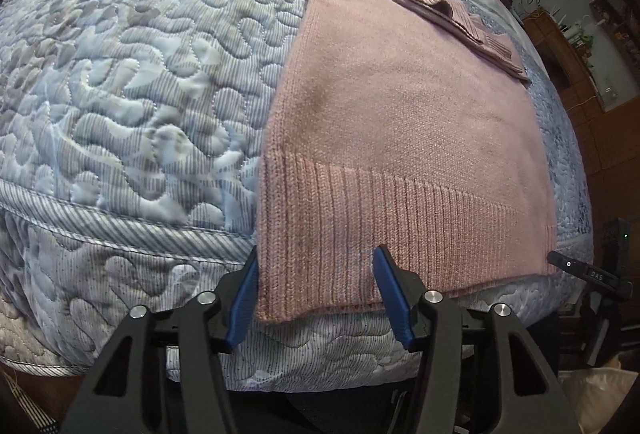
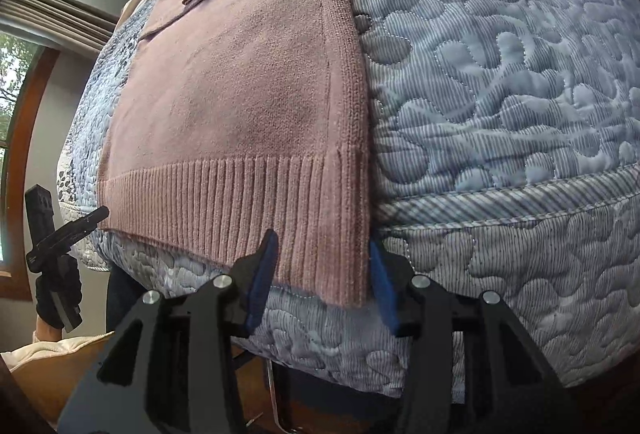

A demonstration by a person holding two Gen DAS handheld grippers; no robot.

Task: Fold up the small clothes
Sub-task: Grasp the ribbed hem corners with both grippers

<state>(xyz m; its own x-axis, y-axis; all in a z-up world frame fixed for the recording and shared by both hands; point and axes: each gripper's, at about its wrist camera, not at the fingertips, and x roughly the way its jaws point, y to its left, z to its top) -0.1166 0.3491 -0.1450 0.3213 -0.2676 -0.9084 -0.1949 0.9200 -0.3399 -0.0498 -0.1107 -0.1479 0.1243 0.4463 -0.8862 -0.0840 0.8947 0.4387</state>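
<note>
okay, pink sweater (image 1: 400, 122) lies flat on the quilted bed (image 1: 120, 74), sleeves folded in, ribbed hem (image 1: 380, 218) at the near edge. my left claw (image 1: 316, 298) and right claw (image 2: 322, 280) are both spread wide, each straddling a hem corner, gripping nothing yet. looks like the bottom-up fold step: next needs both claws pinching the hem, then lifting toward the collar.
</note>
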